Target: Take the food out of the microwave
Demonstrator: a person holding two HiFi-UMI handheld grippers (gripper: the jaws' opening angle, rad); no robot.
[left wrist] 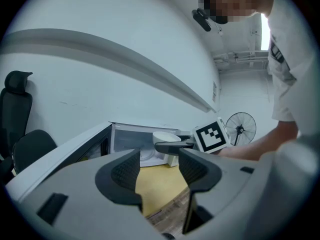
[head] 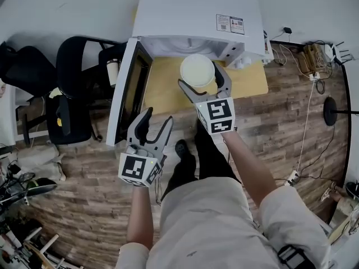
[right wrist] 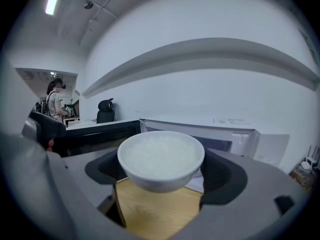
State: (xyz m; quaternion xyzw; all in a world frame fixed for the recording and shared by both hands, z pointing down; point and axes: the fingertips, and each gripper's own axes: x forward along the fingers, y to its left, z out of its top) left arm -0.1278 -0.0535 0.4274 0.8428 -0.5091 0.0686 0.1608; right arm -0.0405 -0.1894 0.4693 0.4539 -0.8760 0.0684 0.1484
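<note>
Head view looks down on a white microwave (head: pixel 196 10) with its door (head: pixel 126 94) swung open to the left. The top of the case hides the cavity. Just in front of the opening, over the yellow table (head: pixel 162 91), the right gripper (head: pixel 202 78) is clamped on a white bowl (head: pixel 196 69), one jaw on each side of it. The jaws cover the bowl's flanks here, and its base is out of sight.

The right gripper view shows more. The bowl (right wrist: pixel 161 159) sits between the two pads, raised off the table top, full of something pale and white — what food it is cannot be made out. The microwave stands close behind it.

The left gripper (head: pixel 159 116) hangs lower, near the door's outer edge, its jaws wide apart with nothing between them. In its own view only table and floor show through the gap (left wrist: pixel 159 171). Beyond that gap the bowl (left wrist: pixel 165 135) is half covered by the right gripper's jaw — only its rim shows.

A dark chair (head: pixel 78 88) stands left of the door, partly cut off by it.
</note>
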